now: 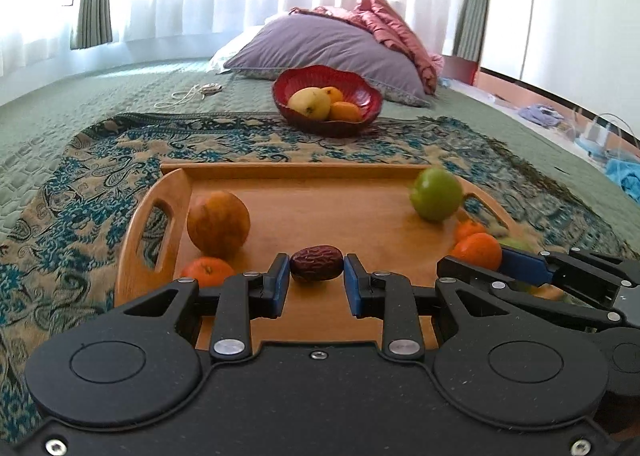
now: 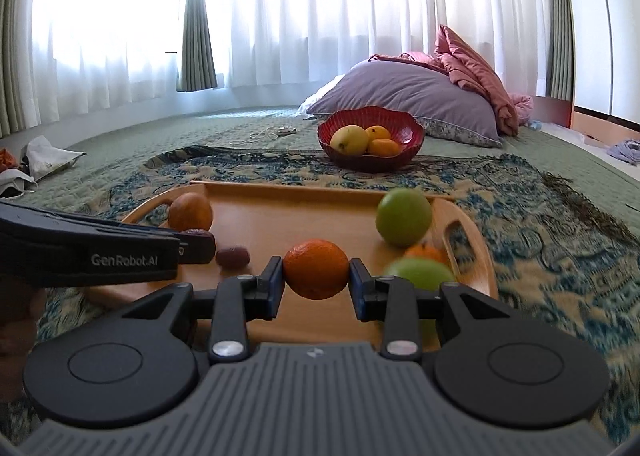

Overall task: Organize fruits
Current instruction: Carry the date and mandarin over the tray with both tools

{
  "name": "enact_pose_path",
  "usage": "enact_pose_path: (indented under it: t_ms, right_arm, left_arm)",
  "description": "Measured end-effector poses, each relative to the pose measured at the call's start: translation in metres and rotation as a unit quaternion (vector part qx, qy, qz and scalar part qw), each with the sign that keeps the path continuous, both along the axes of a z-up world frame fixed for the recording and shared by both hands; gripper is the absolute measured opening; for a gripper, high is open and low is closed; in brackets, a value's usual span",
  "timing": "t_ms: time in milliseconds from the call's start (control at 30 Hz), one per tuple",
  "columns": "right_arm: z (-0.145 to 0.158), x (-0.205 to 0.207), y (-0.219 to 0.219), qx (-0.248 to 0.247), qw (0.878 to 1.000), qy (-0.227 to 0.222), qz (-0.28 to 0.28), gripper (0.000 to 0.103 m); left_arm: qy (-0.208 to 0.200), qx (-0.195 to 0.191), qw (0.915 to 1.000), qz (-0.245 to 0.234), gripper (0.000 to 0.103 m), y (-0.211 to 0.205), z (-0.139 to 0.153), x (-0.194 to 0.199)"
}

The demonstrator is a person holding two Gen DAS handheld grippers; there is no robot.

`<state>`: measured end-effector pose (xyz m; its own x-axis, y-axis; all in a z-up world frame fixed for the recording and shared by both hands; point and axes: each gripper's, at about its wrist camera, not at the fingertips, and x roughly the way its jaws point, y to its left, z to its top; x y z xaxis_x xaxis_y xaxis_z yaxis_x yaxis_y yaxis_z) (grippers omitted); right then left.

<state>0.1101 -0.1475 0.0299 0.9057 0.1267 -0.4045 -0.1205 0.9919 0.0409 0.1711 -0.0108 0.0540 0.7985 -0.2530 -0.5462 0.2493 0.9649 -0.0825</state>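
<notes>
Left gripper (image 1: pixel 316 270) clamps a date (image 1: pixel 317 263), right gripper (image 2: pixel 316 272) a tangerine (image 2: pixel 317 269), both seemingly bound next for the red bowl (image 2: pixel 412 132).

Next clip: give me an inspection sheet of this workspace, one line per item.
Surface: patterned cloth on a green bedspread.
Job's things: wooden tray with loose fruit; red bowl holding yellow and orange fruit.
Clutter: bags at far left.
Grippers: left gripper shut on a date; right gripper shut on a mandarin.
Cables: white cord on the bedspread.
Surroundings: pillow, curtains.
</notes>
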Motion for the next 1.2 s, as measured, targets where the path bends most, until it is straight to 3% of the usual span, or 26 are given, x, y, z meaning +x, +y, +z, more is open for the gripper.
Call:
enact_pose_path:
  t_ms: [267,500,633,833,1200]
  right_arm:
    - [0.002,0.051,-0.003,0.004,0.999,0.043,0.003,0.039]
    - [0.014,0.099,-0.015,-0.004,0.995,0.104,0.013,0.039]
    - [0.018,0.119,-0.018,-0.009,0.991,0.131,0.018,0.039]
    - [0.011,0.132,-0.015,-0.021,0.986,0.161,0.021,0.039]
    - [0.000,0.142,-0.002,-0.042,0.979,0.194,0.044,0.040]
  left_arm:
    - [0.023,0.006,0.9997,-0.001,0.028,-0.004,0.003,0.054]
    - [0.068,0.024,0.9974,-0.002,0.028,-0.012,0.002,0.102]
    - [0.106,0.015,0.9943,0.004,0.028,-0.016,-0.004,0.123]
    - [0.128,0.031,0.9913,0.005,0.028,-0.025,-0.015,0.136]
    - [0.119,0.045,0.9919,0.002,0.028,-0.032,-0.018,0.134]
